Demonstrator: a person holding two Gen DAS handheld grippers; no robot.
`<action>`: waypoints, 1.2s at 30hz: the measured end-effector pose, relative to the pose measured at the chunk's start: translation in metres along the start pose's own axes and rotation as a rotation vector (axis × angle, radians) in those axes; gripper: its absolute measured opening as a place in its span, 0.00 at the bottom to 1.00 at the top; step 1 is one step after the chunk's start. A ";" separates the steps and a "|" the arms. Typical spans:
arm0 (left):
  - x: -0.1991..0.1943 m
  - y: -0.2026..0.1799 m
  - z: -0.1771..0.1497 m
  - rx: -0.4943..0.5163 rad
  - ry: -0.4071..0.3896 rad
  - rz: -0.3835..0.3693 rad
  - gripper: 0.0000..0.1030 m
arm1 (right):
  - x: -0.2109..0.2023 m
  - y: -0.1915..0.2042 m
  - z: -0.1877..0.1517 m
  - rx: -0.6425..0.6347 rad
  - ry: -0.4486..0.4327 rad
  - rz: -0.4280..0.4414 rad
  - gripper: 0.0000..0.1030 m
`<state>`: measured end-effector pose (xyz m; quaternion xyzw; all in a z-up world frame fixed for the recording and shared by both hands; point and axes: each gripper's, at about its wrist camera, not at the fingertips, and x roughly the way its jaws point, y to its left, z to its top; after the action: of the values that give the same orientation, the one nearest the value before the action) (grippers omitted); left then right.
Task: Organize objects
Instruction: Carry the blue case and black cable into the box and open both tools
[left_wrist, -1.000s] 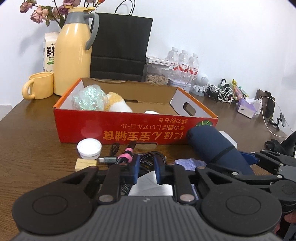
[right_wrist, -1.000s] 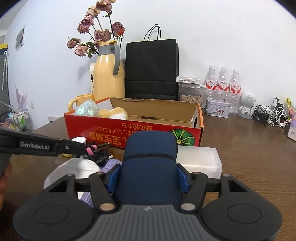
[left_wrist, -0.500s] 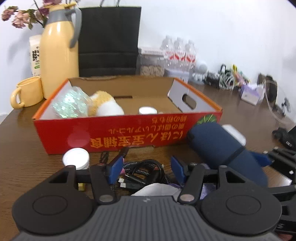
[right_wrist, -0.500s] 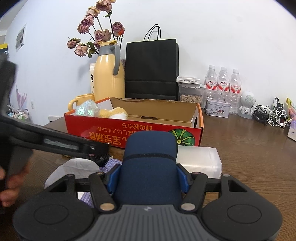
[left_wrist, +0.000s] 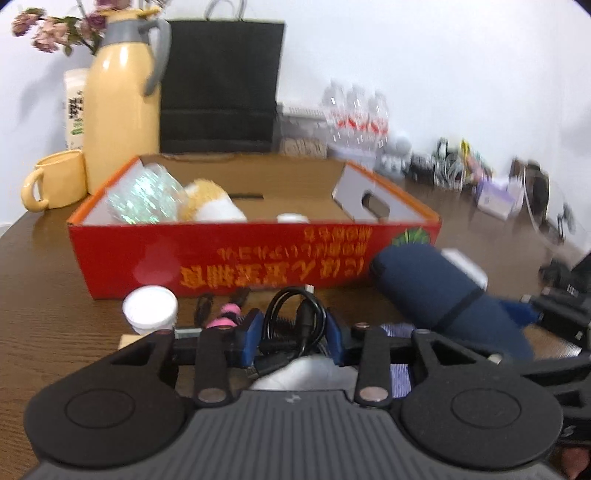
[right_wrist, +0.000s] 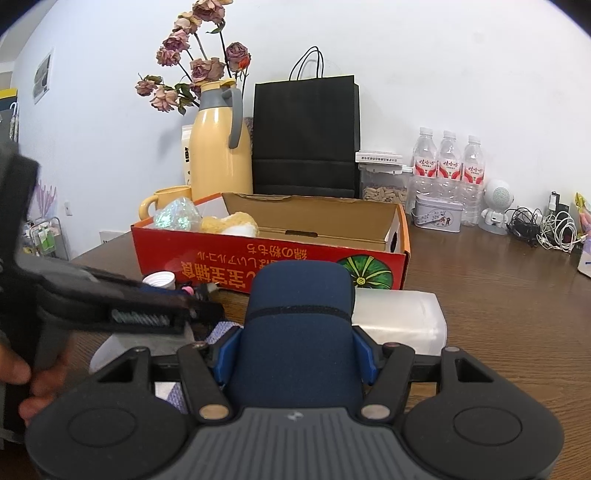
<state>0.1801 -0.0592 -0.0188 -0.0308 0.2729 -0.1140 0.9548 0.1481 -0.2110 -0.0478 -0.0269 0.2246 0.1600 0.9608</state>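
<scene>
The black cable is being closed on by the left gripper, which a moment ago stood wider over the coil; a pickup looks under way. The navy pouch is kept clamped in the right gripper. Just beyond on the tabletop, the red box waits, partly filled.

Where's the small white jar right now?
In the left wrist view, the white jar stands on the table at lower left, just in front of the red box, beside the pink-banded cable.
</scene>
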 end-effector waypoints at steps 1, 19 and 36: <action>-0.005 0.002 0.001 -0.012 -0.017 -0.002 0.34 | 0.000 0.000 0.000 -0.001 0.000 -0.001 0.59; -0.048 0.025 0.011 -0.074 -0.115 -0.014 0.29 | -0.001 0.005 0.000 -0.030 -0.005 -0.030 0.59; -0.031 0.013 0.085 -0.062 -0.252 -0.031 0.29 | 0.000 0.008 0.070 -0.030 -0.166 -0.011 0.59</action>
<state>0.2018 -0.0397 0.0674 -0.0786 0.1537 -0.1153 0.9782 0.1755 -0.1946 0.0155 -0.0294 0.1414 0.1597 0.9765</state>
